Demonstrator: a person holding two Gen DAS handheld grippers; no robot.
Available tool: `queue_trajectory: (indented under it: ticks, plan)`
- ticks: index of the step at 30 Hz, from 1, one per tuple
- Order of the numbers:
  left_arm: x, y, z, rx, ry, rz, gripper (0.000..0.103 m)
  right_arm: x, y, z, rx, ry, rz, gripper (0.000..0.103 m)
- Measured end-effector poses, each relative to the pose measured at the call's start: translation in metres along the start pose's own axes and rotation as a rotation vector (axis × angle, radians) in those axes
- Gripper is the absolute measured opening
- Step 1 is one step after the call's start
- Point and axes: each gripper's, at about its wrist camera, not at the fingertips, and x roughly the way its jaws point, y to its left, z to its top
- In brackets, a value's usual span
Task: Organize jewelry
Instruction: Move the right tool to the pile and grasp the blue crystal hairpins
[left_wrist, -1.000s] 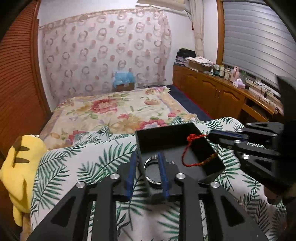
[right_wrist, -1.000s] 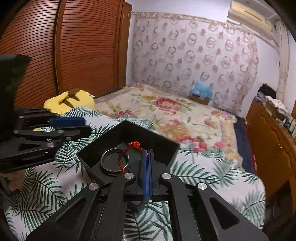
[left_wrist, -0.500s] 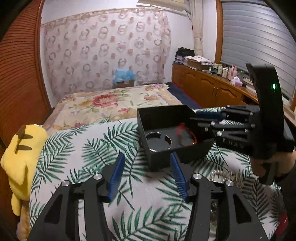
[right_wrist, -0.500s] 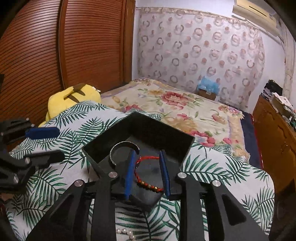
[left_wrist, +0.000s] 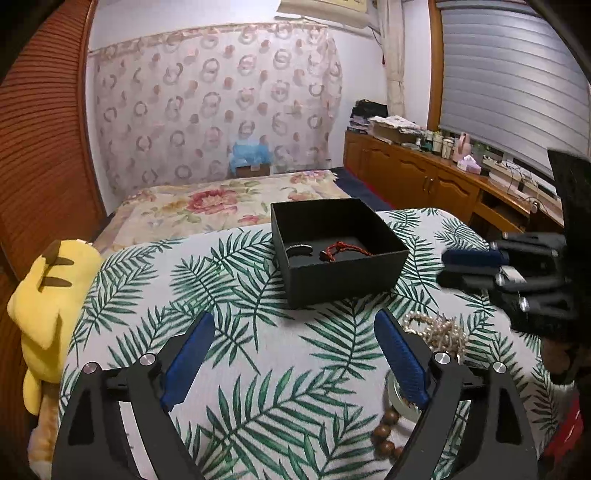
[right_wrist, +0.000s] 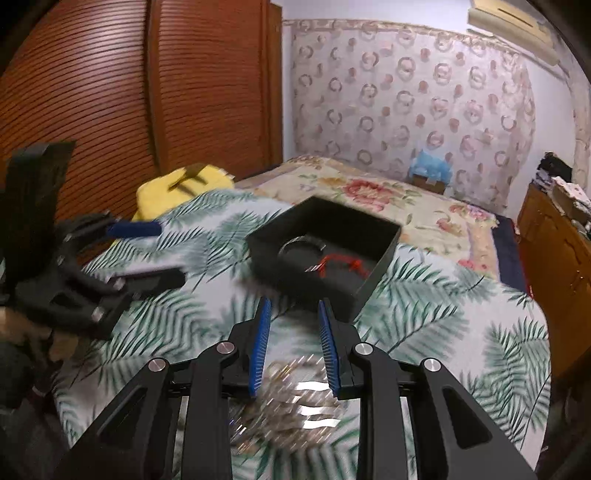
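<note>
A black open box (left_wrist: 343, 273) sits on the palm-leaf cloth and also shows in the right wrist view (right_wrist: 376, 266). Inside lie a silver bangle (left_wrist: 300, 248) and a red cord bracelet (left_wrist: 341, 250); both show blurred in the right wrist view, bangle (right_wrist: 301, 242) and red cord (right_wrist: 341, 265). My left gripper (left_wrist: 295, 332) is open and empty, in front of the box. My right gripper (right_wrist: 294, 312) is open and empty, above a blurred pile of pearls (right_wrist: 291, 398). A pearl necklace (left_wrist: 437, 332), wooden beads (left_wrist: 386, 432) and a pale bangle (left_wrist: 400, 400) lie by my left gripper's right finger.
A yellow plush toy (left_wrist: 51, 295) lies at the cloth's left edge. A floral bed (left_wrist: 229, 203) lies behind the box. A wooden cabinet (left_wrist: 424, 184) with clutter runs along the right wall. A louvred wooden wardrobe (right_wrist: 110, 92) stands on the left.
Both grippers have let go of the bangle and the red cord in the box, opened, and pulled back toward me. The right gripper now hangs over the pearls.
</note>
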Motion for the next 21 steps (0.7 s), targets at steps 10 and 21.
queue_trajectory:
  ticks: [10,21]
  plan:
    - [-0.013,-0.002,-0.011,0.000,-0.001,0.009,0.088,-0.002,0.029,-0.032,-0.003,0.094,0.059,0.029]
    - [-0.019,-0.005,-0.015,0.003,-0.001,0.000,0.088,0.010,0.042,-0.038,-0.040,0.171,0.069,0.029]
